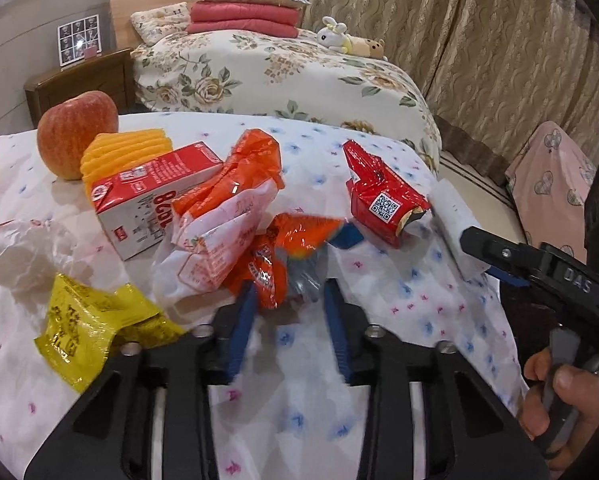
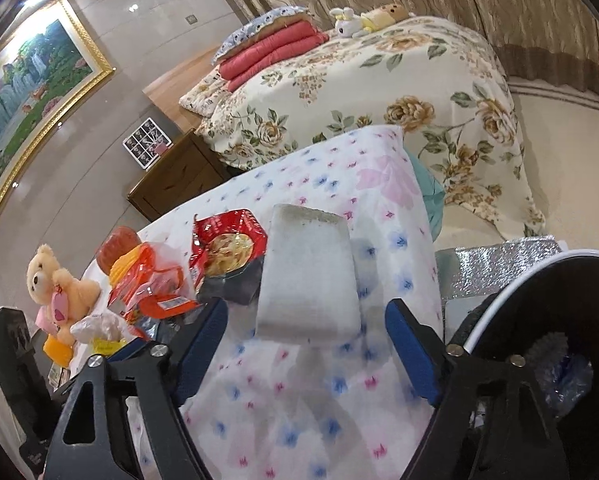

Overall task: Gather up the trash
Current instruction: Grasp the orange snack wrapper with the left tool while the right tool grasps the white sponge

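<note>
Orange wrapper [image 1: 283, 256] crumpled (beside red packet [image 1: 383, 196]); yellow wrapper [image 1: 87, 324] flat on cloth

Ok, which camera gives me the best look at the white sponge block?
The right wrist view: the white sponge block sits centred, whole, just ahead of the open right gripper. The left wrist view shows it only edge-on at the table's side, partly behind the right gripper's finger.

Open right tongs [image 2: 305, 344] around white sponge [image 2: 308, 276]; red wrapper [image 2: 229, 240] beside it
</note>
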`<control>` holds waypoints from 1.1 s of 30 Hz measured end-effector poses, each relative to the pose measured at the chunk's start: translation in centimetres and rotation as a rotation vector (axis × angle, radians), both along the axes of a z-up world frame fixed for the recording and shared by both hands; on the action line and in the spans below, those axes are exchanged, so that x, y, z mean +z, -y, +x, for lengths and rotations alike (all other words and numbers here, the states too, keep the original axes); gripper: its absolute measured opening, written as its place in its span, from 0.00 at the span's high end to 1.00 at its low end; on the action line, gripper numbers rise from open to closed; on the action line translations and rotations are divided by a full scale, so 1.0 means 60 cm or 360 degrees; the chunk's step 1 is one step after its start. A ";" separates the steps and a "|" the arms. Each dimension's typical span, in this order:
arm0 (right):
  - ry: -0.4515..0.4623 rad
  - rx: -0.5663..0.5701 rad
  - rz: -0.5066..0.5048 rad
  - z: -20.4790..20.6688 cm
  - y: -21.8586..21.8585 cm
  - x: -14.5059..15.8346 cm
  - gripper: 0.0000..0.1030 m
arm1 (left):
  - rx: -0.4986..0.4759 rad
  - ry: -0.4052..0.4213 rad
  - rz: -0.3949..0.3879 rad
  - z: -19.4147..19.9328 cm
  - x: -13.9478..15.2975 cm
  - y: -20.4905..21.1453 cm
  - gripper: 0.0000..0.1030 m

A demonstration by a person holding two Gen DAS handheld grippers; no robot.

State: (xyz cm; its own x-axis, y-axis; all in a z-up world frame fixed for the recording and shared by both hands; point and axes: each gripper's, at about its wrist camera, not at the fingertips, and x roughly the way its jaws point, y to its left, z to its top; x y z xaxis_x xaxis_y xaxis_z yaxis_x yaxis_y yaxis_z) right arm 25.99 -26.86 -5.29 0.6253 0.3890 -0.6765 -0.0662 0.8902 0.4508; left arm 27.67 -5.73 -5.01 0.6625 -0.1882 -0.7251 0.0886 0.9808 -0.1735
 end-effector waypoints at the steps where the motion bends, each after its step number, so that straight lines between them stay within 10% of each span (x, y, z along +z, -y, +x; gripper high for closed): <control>1: -0.0010 0.0006 -0.0008 0.003 -0.002 -0.003 0.31 | -0.0002 -0.0005 -0.0002 0.004 -0.001 0.001 0.77; 4: -0.0036 0.0021 -0.0001 0.007 -0.004 -0.012 0.51 | -0.0012 -0.0003 -0.0016 0.008 -0.001 0.001 0.89; 33: 0.0048 -0.0043 0.0101 -0.138 0.022 0.021 0.53 | -0.0191 0.0069 -0.0088 -0.112 0.032 0.043 0.96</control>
State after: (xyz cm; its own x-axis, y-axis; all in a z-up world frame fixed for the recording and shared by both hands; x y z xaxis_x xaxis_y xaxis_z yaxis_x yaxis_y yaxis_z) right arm 17.69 -28.18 -4.03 0.6561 0.4131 -0.6315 -0.0568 0.8615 0.5046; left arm 20.95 -8.28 -3.09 0.6634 -0.3067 -0.6825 0.2135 0.9518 -0.2202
